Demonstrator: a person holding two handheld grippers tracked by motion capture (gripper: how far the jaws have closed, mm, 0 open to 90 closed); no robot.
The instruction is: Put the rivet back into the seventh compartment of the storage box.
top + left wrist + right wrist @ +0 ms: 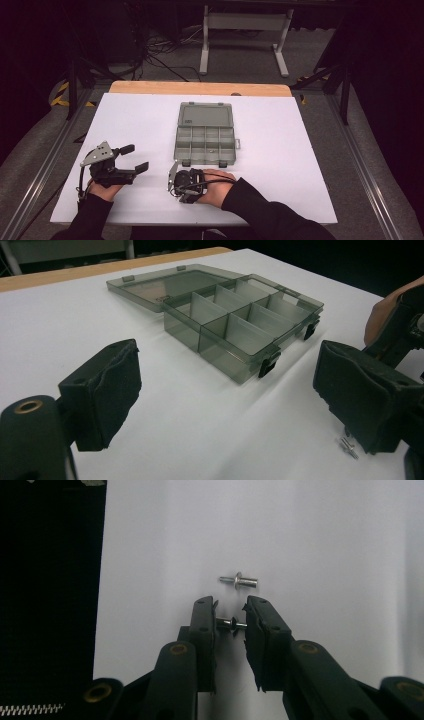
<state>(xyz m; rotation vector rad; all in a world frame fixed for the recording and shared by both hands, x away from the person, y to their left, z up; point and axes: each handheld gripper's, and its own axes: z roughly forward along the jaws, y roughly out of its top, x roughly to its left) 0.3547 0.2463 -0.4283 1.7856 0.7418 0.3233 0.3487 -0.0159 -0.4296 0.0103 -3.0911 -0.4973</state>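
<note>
Silver rivets [239,580] lie on the white desk [130,120] beside a smoky grey see-through box [205,133] and black hand-held grippers [131,159].

Each hand carries a black two-jaw claw. The left claw [134,158] bears a grey three-cornered plate [98,153] on top, and a dark cable [80,181] trails from its body. The jaws are faced with black padding, and brass-coloured rivets are set into the jaw arms. The right claw [231,617] has the same construction. The person wears black long sleeves [260,210].
</note>
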